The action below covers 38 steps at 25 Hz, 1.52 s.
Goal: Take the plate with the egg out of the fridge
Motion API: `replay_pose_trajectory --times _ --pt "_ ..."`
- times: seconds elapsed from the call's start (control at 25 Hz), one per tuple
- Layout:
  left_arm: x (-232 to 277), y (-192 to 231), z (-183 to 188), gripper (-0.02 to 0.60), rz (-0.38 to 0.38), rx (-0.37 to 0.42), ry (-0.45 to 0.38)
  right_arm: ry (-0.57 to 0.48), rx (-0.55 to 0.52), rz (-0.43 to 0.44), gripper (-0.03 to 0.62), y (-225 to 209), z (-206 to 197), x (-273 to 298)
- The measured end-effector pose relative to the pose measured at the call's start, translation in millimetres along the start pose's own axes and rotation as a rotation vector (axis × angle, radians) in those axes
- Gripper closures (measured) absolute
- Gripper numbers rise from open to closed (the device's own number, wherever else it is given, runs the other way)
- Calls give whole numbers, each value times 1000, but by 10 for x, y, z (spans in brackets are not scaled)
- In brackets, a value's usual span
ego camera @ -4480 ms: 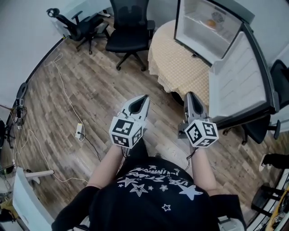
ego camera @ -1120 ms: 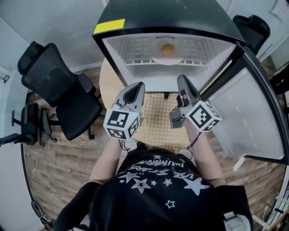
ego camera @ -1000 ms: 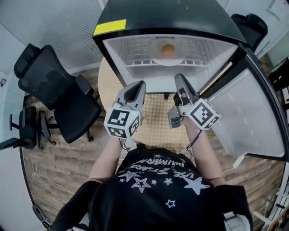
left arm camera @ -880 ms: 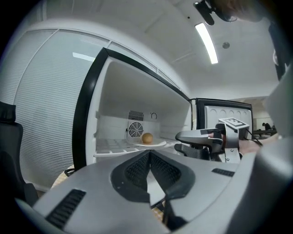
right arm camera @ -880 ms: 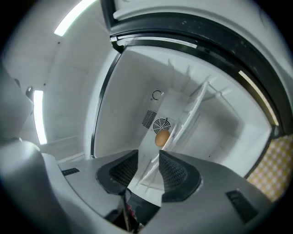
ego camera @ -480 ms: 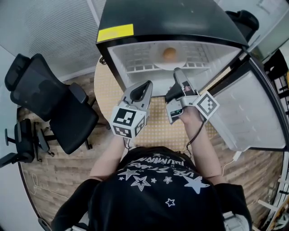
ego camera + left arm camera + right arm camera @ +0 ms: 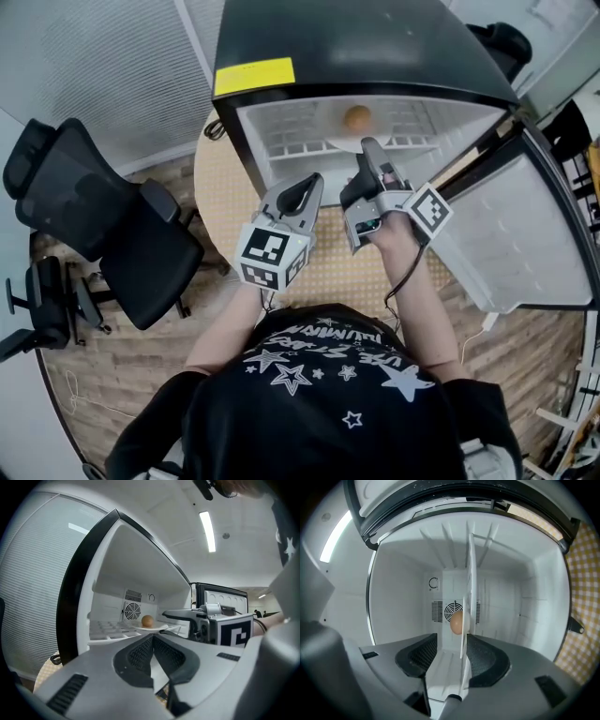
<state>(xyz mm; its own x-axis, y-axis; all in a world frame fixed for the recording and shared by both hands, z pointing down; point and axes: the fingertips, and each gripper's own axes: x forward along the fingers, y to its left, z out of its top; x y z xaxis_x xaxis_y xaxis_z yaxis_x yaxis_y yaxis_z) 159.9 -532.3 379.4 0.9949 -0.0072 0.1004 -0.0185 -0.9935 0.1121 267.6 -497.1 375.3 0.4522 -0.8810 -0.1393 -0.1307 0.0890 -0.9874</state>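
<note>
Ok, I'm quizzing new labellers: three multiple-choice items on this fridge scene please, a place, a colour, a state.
1. Where is the egg? A on a plate inside the fridge; B on top of the fridge; C in a carton.
2. What colour is the sticker on the fridge top? A red; B yellow; C blue.
3. How is the fridge door? A shut; B open; C missing.
Answers: 1 A, it sits on the plate inside; 2 B, plainly yellow; 3 B, it swings wide, showing the inside.
</note>
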Motion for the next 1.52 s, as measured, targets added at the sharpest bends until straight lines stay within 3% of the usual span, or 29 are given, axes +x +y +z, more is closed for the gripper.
replay_pose_trajectory --times 0.16,0.32,0.64,1.2,1.4,1.52 --pt "5 26 22 574 -4 1 -6 -10 1 -15 416 -11 0 31" --pt "15 63 12 574 -3 -5 -4 -9 -31 -76 520 -125 -4 33" --pt "35 50 -24 574 -4 -10 3 -8 -8 -101 551 -175 -9 14" --pt "-2 -76 -70 574 29 -3 19 27 -35 -62 551 -94 52 -359" --pt "-31 -108 -53 574 45 1 11 -6 -47 -46 548 -47 131 -398" --pt "-45 -100 -27 574 54 9 7 1 -65 -49 467 -39 165 -359"
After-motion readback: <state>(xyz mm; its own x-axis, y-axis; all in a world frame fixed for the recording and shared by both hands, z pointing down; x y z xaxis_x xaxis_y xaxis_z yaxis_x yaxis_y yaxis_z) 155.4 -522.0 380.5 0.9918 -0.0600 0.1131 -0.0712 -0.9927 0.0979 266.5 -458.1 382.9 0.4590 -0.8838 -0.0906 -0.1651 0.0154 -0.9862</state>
